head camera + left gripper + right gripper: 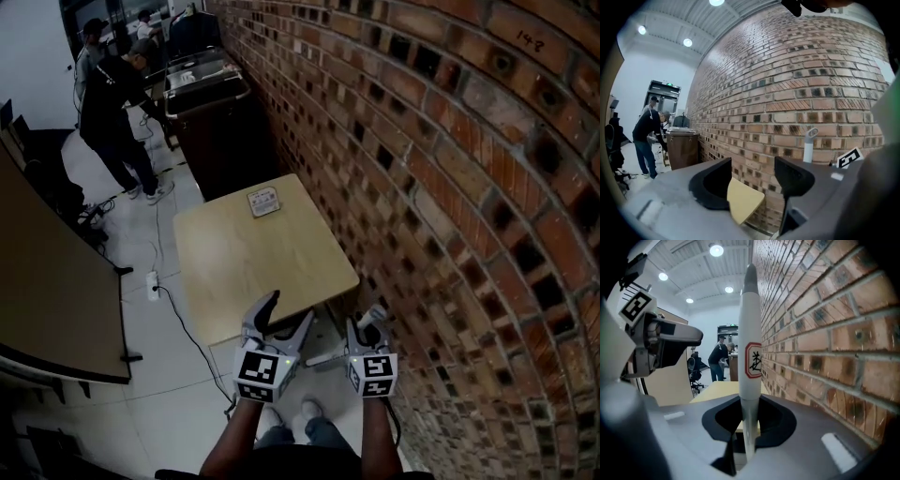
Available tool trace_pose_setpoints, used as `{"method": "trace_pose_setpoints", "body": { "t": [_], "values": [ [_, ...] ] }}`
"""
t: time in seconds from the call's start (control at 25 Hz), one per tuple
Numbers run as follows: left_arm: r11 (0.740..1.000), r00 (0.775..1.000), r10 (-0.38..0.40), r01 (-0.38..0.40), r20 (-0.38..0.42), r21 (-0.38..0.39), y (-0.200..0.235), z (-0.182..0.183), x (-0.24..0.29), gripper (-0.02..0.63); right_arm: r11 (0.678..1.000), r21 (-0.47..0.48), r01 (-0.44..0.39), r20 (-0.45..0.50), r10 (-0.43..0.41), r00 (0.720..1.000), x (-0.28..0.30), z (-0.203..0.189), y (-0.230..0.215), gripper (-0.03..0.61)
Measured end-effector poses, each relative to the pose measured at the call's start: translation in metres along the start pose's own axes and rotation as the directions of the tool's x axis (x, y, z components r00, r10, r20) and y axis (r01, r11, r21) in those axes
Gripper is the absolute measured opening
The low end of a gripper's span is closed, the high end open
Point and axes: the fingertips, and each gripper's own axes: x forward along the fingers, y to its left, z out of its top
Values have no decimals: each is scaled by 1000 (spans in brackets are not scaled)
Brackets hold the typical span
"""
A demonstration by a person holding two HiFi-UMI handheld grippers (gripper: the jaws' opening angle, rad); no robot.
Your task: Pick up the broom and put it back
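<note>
Brick wall (450, 141) runs along the right. Wooden table (253, 262) stands against it, beyond both grippers. Left gripper (289, 311): jaws spread, empty. Right gripper (370, 325): jaws pinching the white broom handle (750, 333), upright near the wall.

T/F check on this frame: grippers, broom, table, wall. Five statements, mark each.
1. The right gripper is shut on the broom handle. True.
2. The left gripper also clamps the handle. False: its jaws stand apart with nothing between them, and the handle is off to its side.
3. The handle carries a red-bordered label. True.
4. The table has nothing on it. False: a small square item lies near its far edge.
5. The brick wall runs along the person's left. False: it is on the right, next to the right gripper.
</note>
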Motion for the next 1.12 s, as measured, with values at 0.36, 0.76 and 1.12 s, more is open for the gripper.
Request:
{"method": "trace_pose_setpoints", "body": {
  "t": [0.36, 0.76, 1.12],
  "values": [
    [999, 987, -40, 34, -154, -41, 16, -96, 40, 290, 1000, 7, -15, -178, 16, 984, 48, -112, -23, 66],
    [995, 970, -56, 35, -237, -93, 26, -157, 61, 290, 1000, 14, -18, -281, 21, 959, 118, -168, -33, 61],
    [993, 963, -28, -3, -269, -114, 48, -185, 69, 290, 999, 36, -33, -316, 42, 948, 173, -215, -37, 61]
  ]
}}
